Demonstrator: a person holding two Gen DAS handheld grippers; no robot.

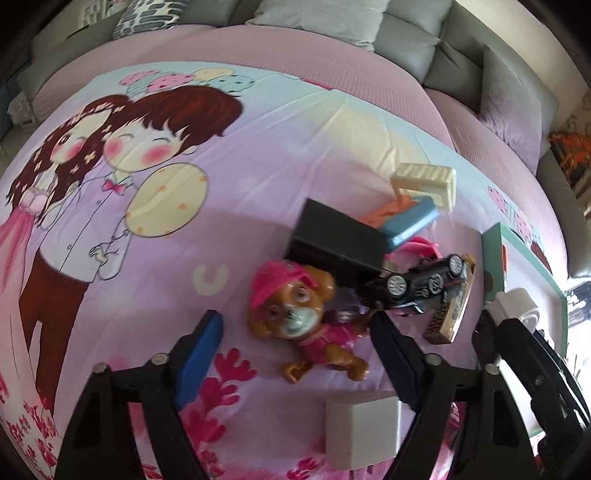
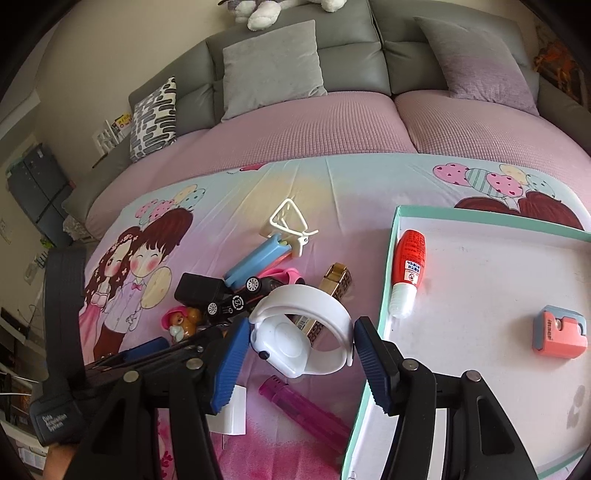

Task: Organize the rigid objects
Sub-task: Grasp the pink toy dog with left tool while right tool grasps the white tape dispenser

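The tray [image 2: 480, 295] holds only a glue bottle [image 2: 407, 271] and a sharpener [image 2: 559, 332]. The right gripper [image 2: 301, 347] squeezes the white watch [image 2: 295, 332] (lifted beside the tray). The left gripper [image 1: 295, 347] gapes around the puppy toy [image 1: 295, 314]; many toys remain.

A home living room. A grey sofa [image 2: 288, 40] with cushions [image 2: 273, 66] and a plush toy [image 2: 262, 13] on its back runs behind pink seat covers [image 2: 295, 129]. A cartoon-printed sheet [image 1: 147, 192] is spread in front, strewn with small toys [image 1: 295, 306]. A dark cabinet [image 2: 37, 192] stands by the wall.
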